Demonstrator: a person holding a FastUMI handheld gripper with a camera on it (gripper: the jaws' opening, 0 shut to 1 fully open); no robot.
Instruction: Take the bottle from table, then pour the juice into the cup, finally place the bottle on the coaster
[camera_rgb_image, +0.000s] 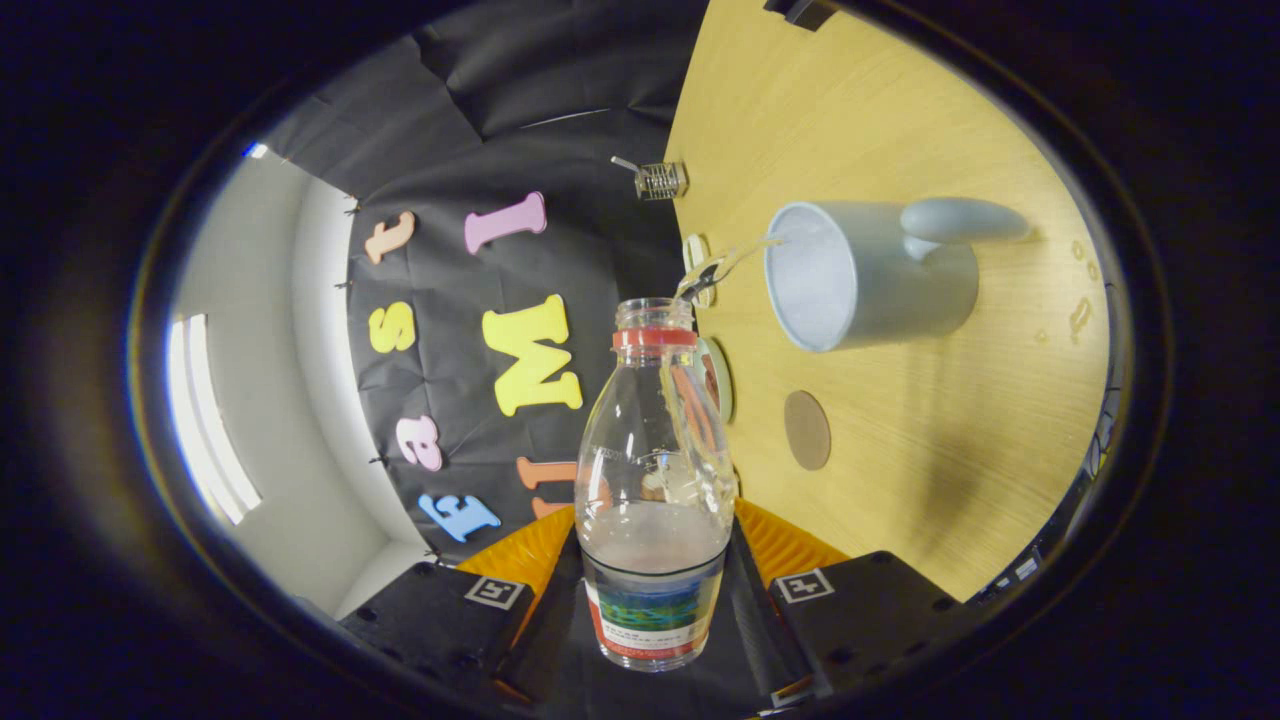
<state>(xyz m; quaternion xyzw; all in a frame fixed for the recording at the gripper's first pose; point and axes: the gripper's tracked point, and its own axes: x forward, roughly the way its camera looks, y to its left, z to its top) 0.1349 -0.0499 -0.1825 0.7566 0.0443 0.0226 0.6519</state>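
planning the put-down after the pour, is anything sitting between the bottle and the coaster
Nothing visible does. The bottle is held between the gripper jaws, tilted toward the cup. The round brown coaster lies on bare table beside the bottle, nearer than the cup.

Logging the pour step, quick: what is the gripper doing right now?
Gripper: shut on the bottle, both fingers pressing its sides, tilted so liquid streams toward the cup.

Gripper (655, 590) rolled hard sideways, table plane standing near vertical on right of view. Both fingers (800, 565) pressed against lower body of bottle (655, 480), one each side, clamped. Bottle held between them, neck pointing away.
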